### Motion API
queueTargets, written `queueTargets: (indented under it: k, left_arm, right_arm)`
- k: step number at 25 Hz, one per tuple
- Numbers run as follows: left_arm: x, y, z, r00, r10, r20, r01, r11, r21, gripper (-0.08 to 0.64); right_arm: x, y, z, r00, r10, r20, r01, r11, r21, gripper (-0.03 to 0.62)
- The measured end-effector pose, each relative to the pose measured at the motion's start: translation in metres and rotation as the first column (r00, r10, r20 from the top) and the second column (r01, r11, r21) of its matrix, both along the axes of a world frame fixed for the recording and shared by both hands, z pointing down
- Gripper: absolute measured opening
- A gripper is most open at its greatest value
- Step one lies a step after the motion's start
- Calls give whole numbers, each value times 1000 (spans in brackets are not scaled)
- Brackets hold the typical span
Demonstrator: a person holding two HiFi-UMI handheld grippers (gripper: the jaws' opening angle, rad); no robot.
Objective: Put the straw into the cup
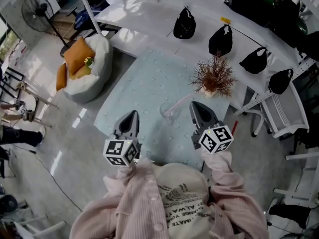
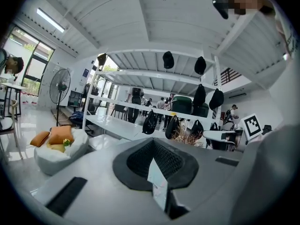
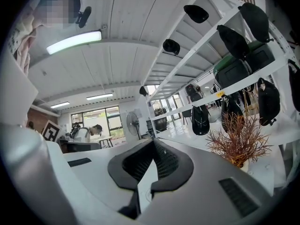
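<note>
At a pale, dotted table (image 1: 139,78) in a bright white workroom, a person in a pink striped shirt (image 1: 144,203) holds a two-jaw gripper in each hand above the near edge. Off the table's left edge, on the floor, sits a white beanbag (image 1: 102,66) carrying orange cushions (image 1: 77,54), with a standing fan (image 1: 37,11) beyond it. The left gripper (image 1: 131,116) hovers over the near edge toward the left corner. Its own view shows the jaws closed together with nothing between them. Just to its right, about mid-table, stands the clear cup (image 1: 166,111). The pink straw (image 1: 182,102) has its lower end in the cup and leans out over the rim toward the far right corner (how deep the tip sits cannot be told). The right gripper (image 1: 195,106) hangs just right of the cup and apart from it, its jaws likewise closed and empty. Past it, near the table's far right corner, a dried reddish-brown plant (image 1: 213,75) rises from a small white pot (image 3: 244,166). Black caps (image 1: 184,24) hang along the white shelving (image 1: 149,11) beyond the far edge.
</note>
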State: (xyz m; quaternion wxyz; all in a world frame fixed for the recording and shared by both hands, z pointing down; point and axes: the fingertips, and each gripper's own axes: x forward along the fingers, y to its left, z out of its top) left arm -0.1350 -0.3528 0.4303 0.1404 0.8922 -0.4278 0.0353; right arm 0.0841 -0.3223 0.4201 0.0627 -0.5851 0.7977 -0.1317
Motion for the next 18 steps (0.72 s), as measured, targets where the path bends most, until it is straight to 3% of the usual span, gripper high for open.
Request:
queueTargets:
  k: [18]
  left_arm:
    - [-1,-2,10,1000,12,15,-12,1000,-18,-2]
  right_arm:
    - [3,1,13,1000,25,-12,-25,999,-31,0]
